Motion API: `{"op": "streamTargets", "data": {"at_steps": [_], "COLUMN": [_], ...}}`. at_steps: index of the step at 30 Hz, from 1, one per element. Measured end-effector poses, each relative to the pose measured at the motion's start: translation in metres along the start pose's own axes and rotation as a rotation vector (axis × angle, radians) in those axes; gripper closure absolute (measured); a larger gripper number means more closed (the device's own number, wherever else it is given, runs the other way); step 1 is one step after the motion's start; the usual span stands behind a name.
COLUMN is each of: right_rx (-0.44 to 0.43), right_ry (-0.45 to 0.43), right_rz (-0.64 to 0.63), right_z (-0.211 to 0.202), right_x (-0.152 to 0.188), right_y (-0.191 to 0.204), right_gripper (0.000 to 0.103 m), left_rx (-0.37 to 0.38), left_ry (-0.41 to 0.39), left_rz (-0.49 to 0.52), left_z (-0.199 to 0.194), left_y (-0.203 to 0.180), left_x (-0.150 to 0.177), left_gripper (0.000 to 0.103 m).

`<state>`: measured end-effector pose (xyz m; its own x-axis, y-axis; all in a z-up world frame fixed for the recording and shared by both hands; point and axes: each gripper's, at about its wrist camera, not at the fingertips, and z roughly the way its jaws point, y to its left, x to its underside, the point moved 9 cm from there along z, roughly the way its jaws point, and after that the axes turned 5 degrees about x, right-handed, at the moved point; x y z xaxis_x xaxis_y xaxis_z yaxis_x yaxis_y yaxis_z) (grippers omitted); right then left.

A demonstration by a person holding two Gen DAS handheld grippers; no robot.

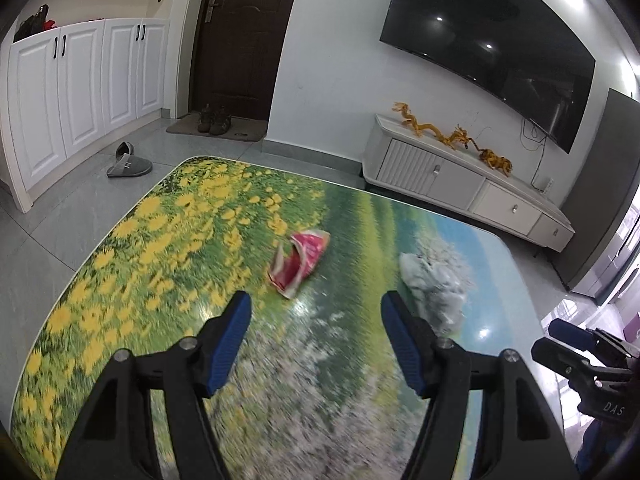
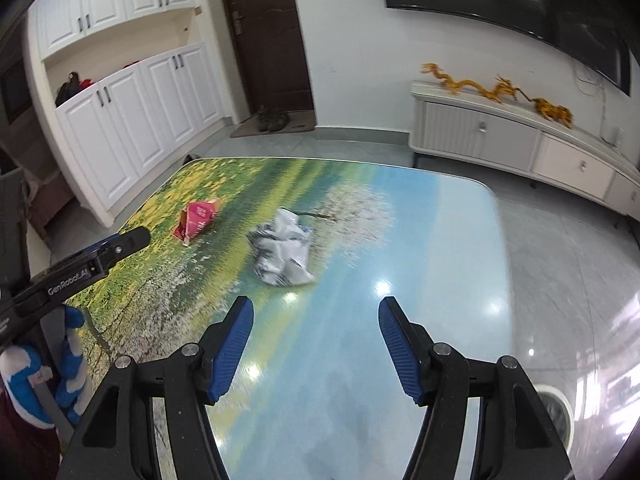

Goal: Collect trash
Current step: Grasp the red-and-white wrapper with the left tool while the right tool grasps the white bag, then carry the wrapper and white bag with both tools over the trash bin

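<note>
A crumpled red snack wrapper (image 1: 299, 261) lies on the flower-print table (image 1: 140, 280), just beyond my open, empty left gripper (image 1: 316, 304). A crumpled white-and-blue wrapper (image 1: 434, 292) lies to its right, partly behind my right finger. In the right wrist view the white wrapper (image 2: 282, 252) lies ahead and left of my open, empty right gripper (image 2: 316, 308), with the red wrapper (image 2: 197, 219) farther left. The left gripper (image 2: 132, 240) shows at the left edge there; the right gripper (image 1: 560, 334) shows at the right edge of the left wrist view.
A white TV cabinet (image 1: 460, 184) with a yellow dragon ornament (image 1: 452, 136) stands beyond the table under a wall TV (image 1: 492, 40). White cupboards (image 1: 80, 92), a dark door (image 1: 244, 36), shoes (image 1: 214, 120) and a grey slipper (image 1: 128, 162) are at the left.
</note>
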<state>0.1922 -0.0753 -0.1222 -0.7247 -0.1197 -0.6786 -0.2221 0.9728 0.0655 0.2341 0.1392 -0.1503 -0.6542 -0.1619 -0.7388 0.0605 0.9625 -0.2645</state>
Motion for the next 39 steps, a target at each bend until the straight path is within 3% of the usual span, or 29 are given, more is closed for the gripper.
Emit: {"op": "streamTargets", "data": {"at_steps": [8,18,23,29,39], "right_rx": [-0.047,-0.075,-0.081,-0.091,-0.101], "right_ry": [0.026,0.061,0.071,0.066,0.053], "right_rz": [-0.075,-0.032,0.003,0.016,0.040], "right_z": [0.054,0.095,0.104,0.102,0.072], "right_x": [-0.017,-0.023,-0.020,-0.017,-0.004], "right_y": [0.026,0.026,0.022,0.020,0.013], "right_gripper": [0.032,0.031,0.034,0.052,0.058], "left_rx": [-0.018,-0.027,-0.032,-0.034,0.003], "left_ry": [0.060,0.124,0.136,0.147,0.139], "left_rz": [0.031,-0.006,-0.024,-0.015,-0.024], "left_z": [0.054,0.095,0.100,0.102,0.078], "left_y": [0.016,0.033,0.036,0.033,0.014], "left_x": [-0.019,-0.019,-0.017,-0.014,0.000], "left_gripper": [0.032,0.033,0.050,0.071,0.077]}}
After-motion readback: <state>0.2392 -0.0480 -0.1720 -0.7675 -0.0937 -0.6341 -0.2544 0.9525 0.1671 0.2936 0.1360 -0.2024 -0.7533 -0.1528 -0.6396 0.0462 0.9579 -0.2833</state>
